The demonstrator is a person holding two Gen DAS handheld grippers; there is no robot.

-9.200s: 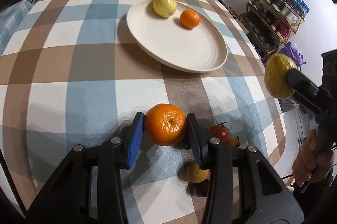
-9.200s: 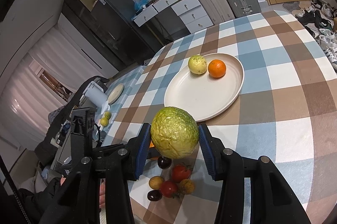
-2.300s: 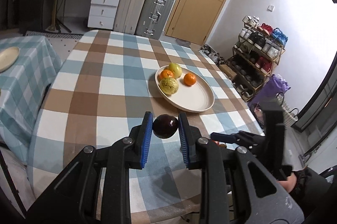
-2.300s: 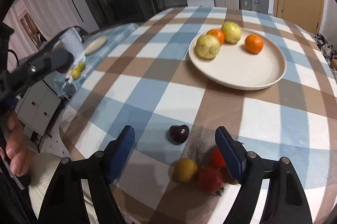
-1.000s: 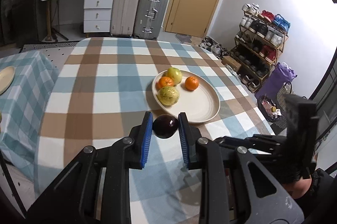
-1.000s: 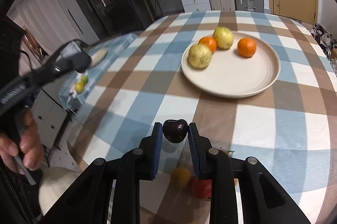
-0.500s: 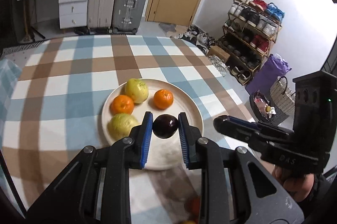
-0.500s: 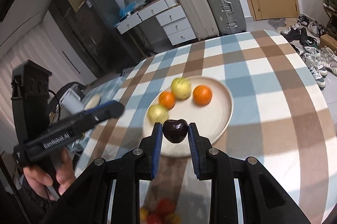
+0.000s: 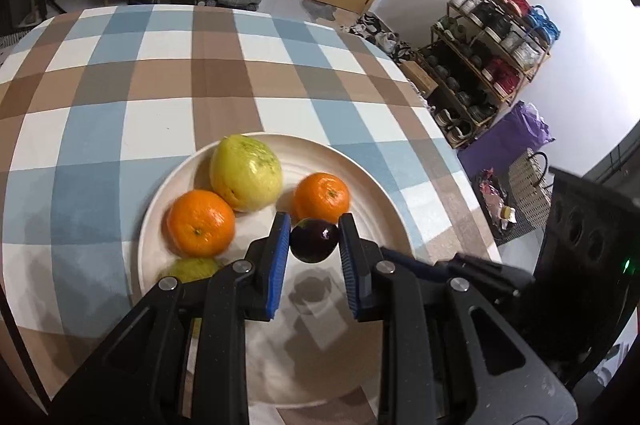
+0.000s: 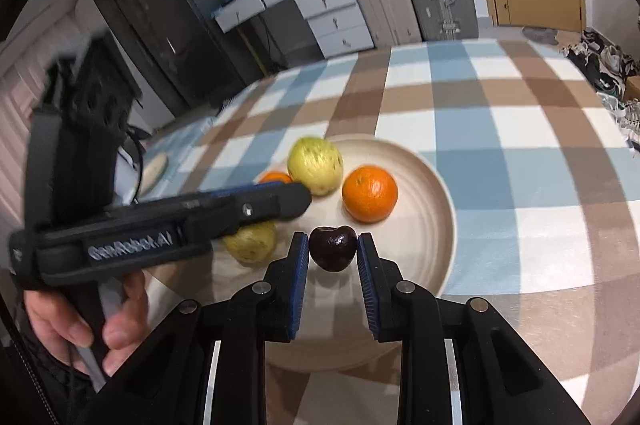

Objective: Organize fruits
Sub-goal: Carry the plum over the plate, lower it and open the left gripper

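Left gripper [image 9: 314, 239] clamped on a dark plum [image 9: 314, 239], right gripper [image 10: 333, 249] clamped on a dark cherry [image 10: 333, 248], both held above a cream plate [image 9: 384, 209] bearing two oranges [image 9: 200, 223] and two yellow-green guavas [image 9: 245, 173], on a checked tablecloth [image 9: 160, 93].

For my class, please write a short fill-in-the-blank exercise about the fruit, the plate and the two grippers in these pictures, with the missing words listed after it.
1. Each gripper grips a small dark ____ fruit.
2. The cream plate already carries ____ oranges.
3. The left gripper and the right gripper are both above the ____.
4. The tablecloth has a ____ pattern.

Missing words: round; two; plate; checked
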